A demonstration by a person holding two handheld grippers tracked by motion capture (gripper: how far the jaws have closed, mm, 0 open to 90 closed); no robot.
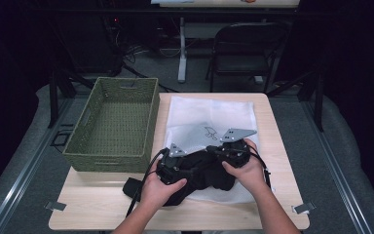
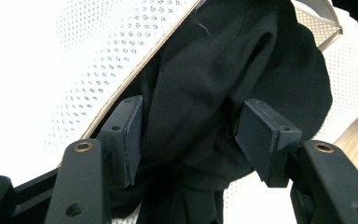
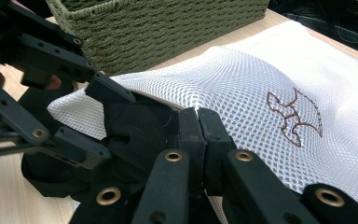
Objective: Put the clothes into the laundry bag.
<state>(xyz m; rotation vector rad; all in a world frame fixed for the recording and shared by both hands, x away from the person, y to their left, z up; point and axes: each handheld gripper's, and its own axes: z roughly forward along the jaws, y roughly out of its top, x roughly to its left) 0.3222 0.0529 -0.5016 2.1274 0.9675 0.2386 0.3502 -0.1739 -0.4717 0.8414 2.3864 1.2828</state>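
The black garment [image 2: 223,93] sat half inside the one white mesh bag [image 1: 209,114] at the table's near edge. The left gripper [image 2: 193,140] stood half open, pads astride the cloth but not pressing. The right gripper [image 3: 199,135] was pinched shut on the mesh bag's rim. The garment's far part was hidden in the bag. One green woven basket [image 1: 114,122] stood just left.
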